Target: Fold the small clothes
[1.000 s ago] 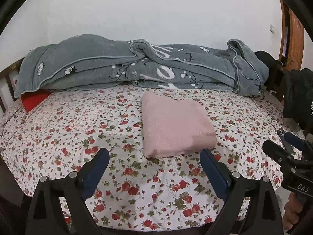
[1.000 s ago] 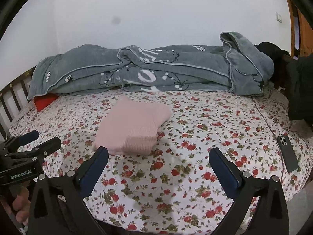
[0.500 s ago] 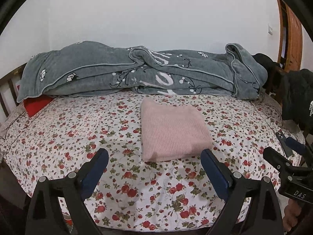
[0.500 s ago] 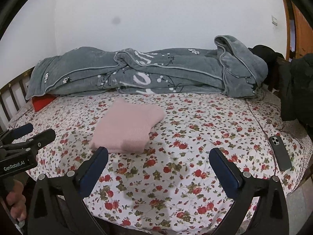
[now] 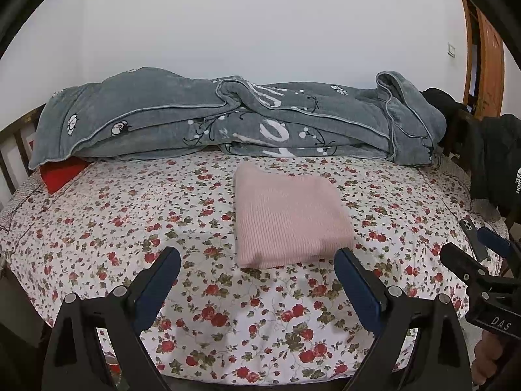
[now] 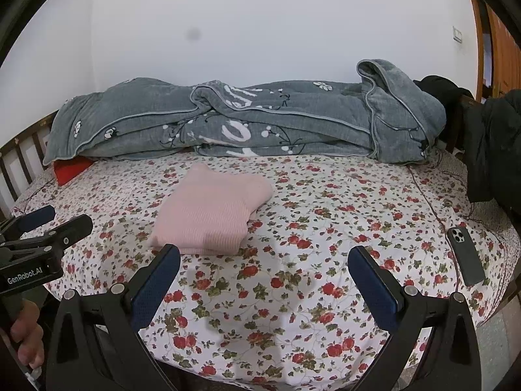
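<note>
A pink knit garment [image 5: 288, 216] lies folded into a neat rectangle on the floral bedsheet [image 5: 130, 215]; it also shows in the right wrist view [image 6: 211, 211]. My left gripper [image 5: 257, 270] is open and empty, hovering above the near edge of the bed just in front of the garment. My right gripper [image 6: 263, 270] is open and empty, to the right of the garment and clear of it. Each gripper shows at the edge of the other's view, the right one [image 5: 482, 260] and the left one [image 6: 49, 224].
A grey blanket [image 5: 228, 120] is bunched along the wall at the far side. A red pillow [image 5: 62, 172] pokes out at the far left. A phone [image 6: 465, 255] lies at the bed's right edge. Dark clothing [image 6: 495, 143] hangs at the right. Wooden slats [image 6: 19, 166] border the left.
Both grippers have pulled back and risen from the bed, so the garment looks smaller and farther. Both stay open. The garment has not moved.
</note>
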A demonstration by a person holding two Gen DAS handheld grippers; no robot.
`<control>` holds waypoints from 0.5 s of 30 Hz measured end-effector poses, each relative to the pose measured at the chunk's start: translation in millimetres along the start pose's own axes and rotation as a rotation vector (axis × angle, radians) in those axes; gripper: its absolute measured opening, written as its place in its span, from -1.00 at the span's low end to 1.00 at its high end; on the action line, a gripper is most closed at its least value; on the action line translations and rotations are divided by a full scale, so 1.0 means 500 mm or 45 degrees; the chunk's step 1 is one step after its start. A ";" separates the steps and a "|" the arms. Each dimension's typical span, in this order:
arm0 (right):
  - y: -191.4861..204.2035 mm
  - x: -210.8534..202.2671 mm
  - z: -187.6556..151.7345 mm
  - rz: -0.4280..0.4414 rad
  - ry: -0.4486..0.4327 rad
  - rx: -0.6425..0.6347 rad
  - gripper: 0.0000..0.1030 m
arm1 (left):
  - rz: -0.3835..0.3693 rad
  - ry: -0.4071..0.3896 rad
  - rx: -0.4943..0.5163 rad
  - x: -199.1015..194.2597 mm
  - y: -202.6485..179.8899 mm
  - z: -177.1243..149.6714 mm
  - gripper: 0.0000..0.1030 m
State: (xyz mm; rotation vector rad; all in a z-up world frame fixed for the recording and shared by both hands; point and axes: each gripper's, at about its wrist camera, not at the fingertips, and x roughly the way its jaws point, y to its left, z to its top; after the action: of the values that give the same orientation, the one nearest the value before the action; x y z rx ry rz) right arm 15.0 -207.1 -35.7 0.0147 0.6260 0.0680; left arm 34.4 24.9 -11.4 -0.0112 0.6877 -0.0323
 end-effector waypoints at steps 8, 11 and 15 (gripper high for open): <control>-0.005 -0.002 0.001 0.008 -0.009 0.014 0.96 | 0.001 -0.003 -0.001 0.000 -0.001 0.002 0.86; -0.001 -0.005 0.000 0.005 -0.012 0.014 0.96 | -0.007 -0.004 0.000 -0.002 -0.001 0.003 0.86; 0.001 -0.006 0.001 0.005 -0.011 0.015 0.96 | -0.007 -0.004 0.000 -0.003 -0.002 0.003 0.86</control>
State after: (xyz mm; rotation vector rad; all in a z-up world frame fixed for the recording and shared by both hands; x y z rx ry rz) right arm 12.9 -207.0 -33.8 0.0272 0.6175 0.0679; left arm 34.4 24.0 -9.2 -0.0133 0.6848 -0.0373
